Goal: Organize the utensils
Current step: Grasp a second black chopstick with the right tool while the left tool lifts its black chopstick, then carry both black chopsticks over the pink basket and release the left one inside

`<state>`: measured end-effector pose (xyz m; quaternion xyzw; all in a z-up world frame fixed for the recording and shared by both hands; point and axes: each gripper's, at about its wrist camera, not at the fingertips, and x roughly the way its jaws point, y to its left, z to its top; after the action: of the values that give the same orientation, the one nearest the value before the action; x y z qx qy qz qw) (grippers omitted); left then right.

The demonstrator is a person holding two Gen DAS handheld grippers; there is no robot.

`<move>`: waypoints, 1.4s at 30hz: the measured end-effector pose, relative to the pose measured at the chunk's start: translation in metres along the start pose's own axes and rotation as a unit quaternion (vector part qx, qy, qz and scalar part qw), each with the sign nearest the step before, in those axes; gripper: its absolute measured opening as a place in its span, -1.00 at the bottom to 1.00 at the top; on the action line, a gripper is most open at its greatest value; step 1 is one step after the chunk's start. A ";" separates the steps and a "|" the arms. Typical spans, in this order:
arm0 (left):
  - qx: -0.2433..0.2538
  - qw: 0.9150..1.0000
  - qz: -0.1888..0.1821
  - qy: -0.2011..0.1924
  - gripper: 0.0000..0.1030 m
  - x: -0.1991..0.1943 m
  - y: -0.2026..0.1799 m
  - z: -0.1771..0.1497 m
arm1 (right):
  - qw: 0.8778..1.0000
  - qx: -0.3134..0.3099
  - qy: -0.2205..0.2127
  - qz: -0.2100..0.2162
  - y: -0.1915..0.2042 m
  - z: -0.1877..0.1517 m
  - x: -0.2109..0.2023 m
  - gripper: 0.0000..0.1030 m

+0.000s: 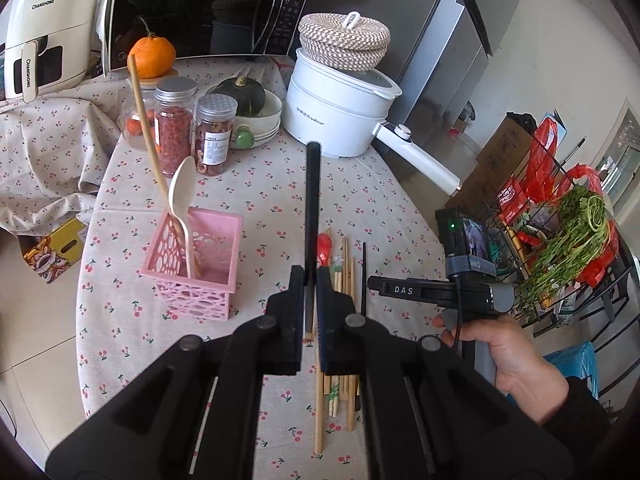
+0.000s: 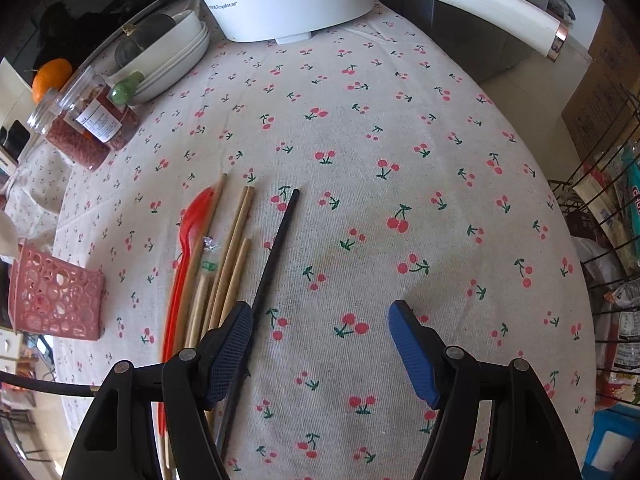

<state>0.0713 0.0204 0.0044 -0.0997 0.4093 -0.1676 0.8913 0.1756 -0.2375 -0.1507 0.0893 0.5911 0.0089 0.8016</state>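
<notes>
Left wrist view looks down at a slant over the left gripper (image 1: 311, 280), whose jaws are clamped tight on a black chopstick (image 1: 312, 200) that rises toward twelve o'clock above the cherry-print tablecloth (image 1: 260, 184). At four o'clock a bare hand (image 1: 496, 356) with a dark sleeve grasps the handle of the right gripper (image 1: 376, 282); its body reads "DAS" in pale letters, and a small green light glows on the camera block above it.

Right wrist view points steeply down: the right gripper (image 2: 320, 344) has its blue pads (image 2: 412, 352) wide apart with only cloth between them. A second black chopstick (image 2: 276, 248) lies on the cloth, running toward eleven o'clock just beside the left-hand pad — whether it touches the pad I cannot tell. Beside it lie several bamboo chopsticks (image 2: 230, 256) and a red plastic spoon (image 2: 188, 236).

At nine o'clock from the held chopstick stands a pink perforated holder (image 1: 196, 268), already containing a cream spoon (image 1: 182, 196) and a long wooden utensil (image 1: 146, 120), both leaning.

Writing: "CHANGHONG" appears twice on the cream appliance (image 1: 48, 28) at ten o'clock — once on its body, once on its handle. The white electric pot (image 1: 336, 108) carries a grey word reading roughly "Royalstar". Labels on the jars (image 1: 192, 128) are too small to read.
</notes>
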 end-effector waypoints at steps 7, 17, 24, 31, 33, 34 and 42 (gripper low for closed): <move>-0.002 1.000 0.008 -0.009 -0.88 -0.007 0.006 -0.002 | 0.997 -0.041 -0.010 -0.069 0.030 0.000 0.011 0.34; 0.004 1.000 0.013 -0.021 -0.88 -0.022 0.013 -0.007 | 0.996 -0.077 -0.018 -0.051 0.053 -0.007 0.009 -0.83; 0.003 0.999 0.008 -0.037 -0.88 -0.033 0.011 -0.008 | 0.998 -0.045 -0.037 0.002 0.034 -0.018 -0.010 -0.89; 0.011 0.998 0.004 -0.063 -0.88 -0.049 0.009 -0.005 | 0.991 -0.034 -0.114 0.065 0.036 -0.028 -0.073 -0.89; 0.010 0.998 0.002 -0.069 -0.88 -0.053 0.009 -0.004 | 0.986 -0.037 -0.137 0.081 0.037 -0.033 -0.093 -0.89; 0.009 0.997 0.000 -0.071 -0.88 -0.055 0.010 -0.004 | 0.984 -0.041 -0.152 0.088 0.038 -0.037 -0.103 -0.89; -0.011 0.995 -0.011 -0.095 -0.88 -0.066 0.019 0.003 | 0.960 -0.053 -0.245 0.128 0.048 -0.052 -0.157 -0.89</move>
<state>0.0373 0.0632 0.0464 -0.1291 0.3239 -0.1626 0.9230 0.0838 -0.2022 -0.0099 0.1213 0.3593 0.1205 0.9174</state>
